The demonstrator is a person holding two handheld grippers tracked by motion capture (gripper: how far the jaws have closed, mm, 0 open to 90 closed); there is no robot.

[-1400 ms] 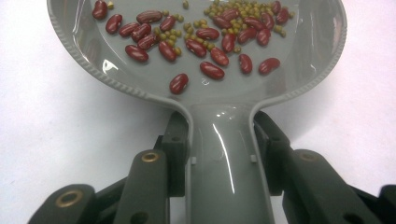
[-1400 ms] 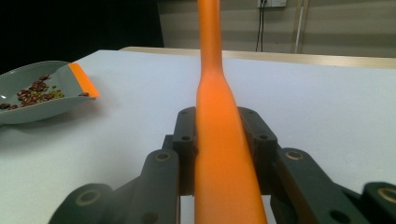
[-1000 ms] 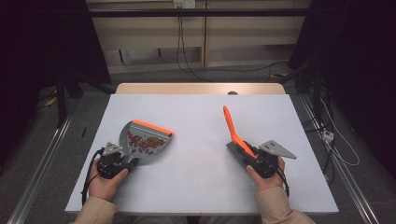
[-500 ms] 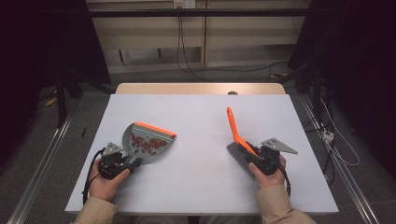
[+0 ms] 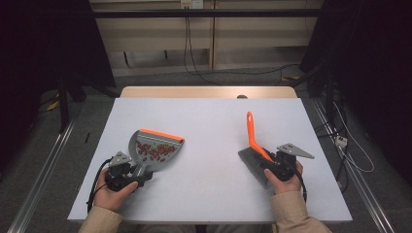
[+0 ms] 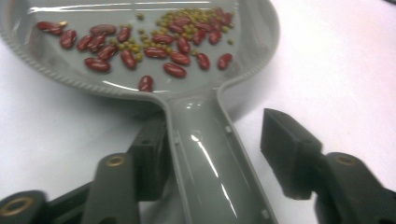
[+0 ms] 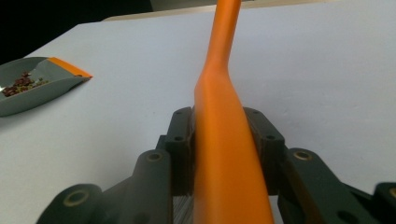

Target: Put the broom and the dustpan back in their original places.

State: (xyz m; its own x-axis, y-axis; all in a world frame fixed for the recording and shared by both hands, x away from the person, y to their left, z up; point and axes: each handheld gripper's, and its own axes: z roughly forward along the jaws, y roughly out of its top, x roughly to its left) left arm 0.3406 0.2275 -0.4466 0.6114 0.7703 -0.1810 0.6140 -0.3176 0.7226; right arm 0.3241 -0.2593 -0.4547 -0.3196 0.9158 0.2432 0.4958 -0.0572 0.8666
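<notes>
White table (image 5: 214,121), no labels legible.

Bright, even table light — dark surroundings, near parts blurred.

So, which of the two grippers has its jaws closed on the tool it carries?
The right gripper: both jaws press the orange brush handle. The left gripper stands open around the dustpan handle, one jaw clearly apart.
</notes>
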